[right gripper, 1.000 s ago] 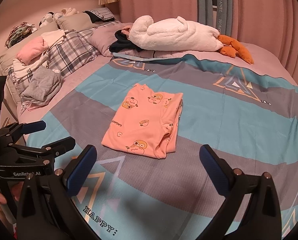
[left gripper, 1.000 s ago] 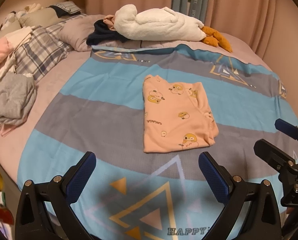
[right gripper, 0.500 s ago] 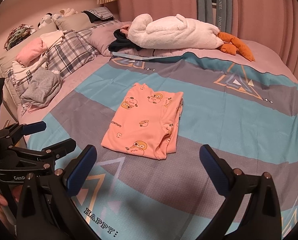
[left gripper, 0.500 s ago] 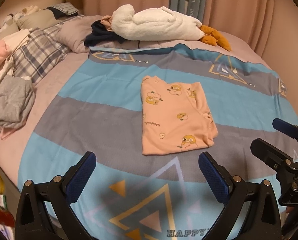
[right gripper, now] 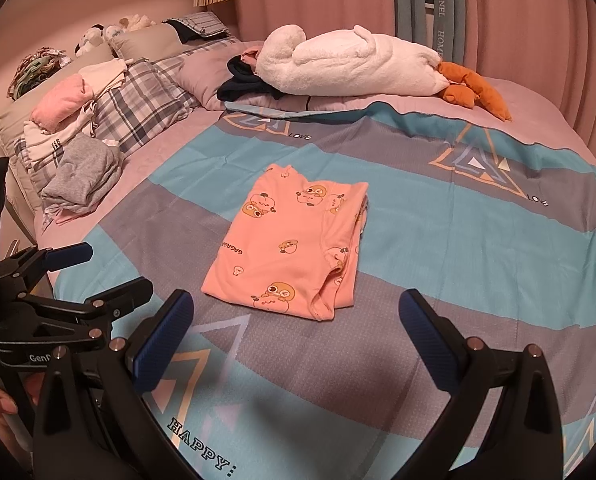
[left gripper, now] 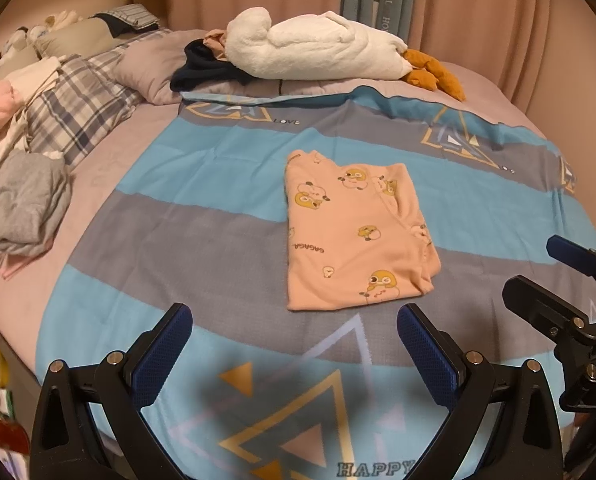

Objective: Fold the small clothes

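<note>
A small pink garment (left gripper: 349, 232) printed with yellow cartoon animals lies folded into a flat rectangle on the blue and grey striped bedspread (left gripper: 186, 216). The right wrist view shows the same pink garment (right gripper: 294, 244) in the middle of the bedspread (right gripper: 457, 216). My left gripper (left gripper: 294, 350) hovers open just short of the garment's near edge, holding nothing. My right gripper (right gripper: 298, 334) is also open and empty, a little back from the garment. Each gripper shows at the edge of the other's view: the right gripper (left gripper: 553, 276) and the left gripper (right gripper: 106, 272).
A white plush toy (left gripper: 317, 50) with orange feet lies along the far side of the bed, dark clothing (left gripper: 202, 70) beside it. Plaid pillows (left gripper: 78, 112) and a pile of grey and pink clothes (left gripper: 26, 204) sit at the left. Curtains (left gripper: 477, 12) hang behind.
Both views have shifted slightly; the garment sits marginally lower and nearer in frame. Both grippers stay open and the garment has not been touched.
</note>
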A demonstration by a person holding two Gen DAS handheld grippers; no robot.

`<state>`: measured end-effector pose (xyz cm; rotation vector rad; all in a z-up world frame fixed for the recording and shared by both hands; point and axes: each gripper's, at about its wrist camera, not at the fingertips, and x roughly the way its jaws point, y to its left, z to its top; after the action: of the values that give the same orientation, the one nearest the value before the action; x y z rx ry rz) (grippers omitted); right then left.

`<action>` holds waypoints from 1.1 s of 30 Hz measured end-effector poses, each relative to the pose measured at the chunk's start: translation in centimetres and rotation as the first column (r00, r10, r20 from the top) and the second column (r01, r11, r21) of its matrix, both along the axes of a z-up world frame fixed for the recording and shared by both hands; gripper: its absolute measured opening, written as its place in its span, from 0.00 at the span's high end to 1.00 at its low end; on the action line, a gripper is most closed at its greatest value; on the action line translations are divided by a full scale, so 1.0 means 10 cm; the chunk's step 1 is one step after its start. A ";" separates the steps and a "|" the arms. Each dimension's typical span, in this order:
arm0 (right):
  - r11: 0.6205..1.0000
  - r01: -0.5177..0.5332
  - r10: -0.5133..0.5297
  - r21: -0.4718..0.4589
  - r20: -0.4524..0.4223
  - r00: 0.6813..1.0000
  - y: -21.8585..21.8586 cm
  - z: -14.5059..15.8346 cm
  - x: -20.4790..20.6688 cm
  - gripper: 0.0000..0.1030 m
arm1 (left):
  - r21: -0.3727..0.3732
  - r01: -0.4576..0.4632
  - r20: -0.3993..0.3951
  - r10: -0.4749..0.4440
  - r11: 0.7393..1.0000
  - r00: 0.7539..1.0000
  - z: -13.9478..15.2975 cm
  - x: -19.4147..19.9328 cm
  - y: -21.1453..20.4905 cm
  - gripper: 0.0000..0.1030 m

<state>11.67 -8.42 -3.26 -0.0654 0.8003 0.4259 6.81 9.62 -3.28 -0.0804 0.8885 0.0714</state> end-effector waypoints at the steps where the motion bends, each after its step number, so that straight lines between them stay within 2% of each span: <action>1: 1.000 0.000 0.000 0.000 0.000 1.000 0.00 0.00 0.00 0.00 | -0.001 0.000 0.000 0.000 1.000 1.000 0.00 0.00 -0.01 0.02; 33: 1.000 -0.002 0.002 -0.004 -0.003 1.000 0.02 -0.03 0.05 0.00 | 0.001 -0.004 -0.001 0.004 1.000 1.000 -0.03 0.03 0.05 0.02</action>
<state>12.12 -8.24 -3.53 -0.0690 0.8037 0.4262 7.15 10.09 -3.58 -0.0808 0.8893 0.0755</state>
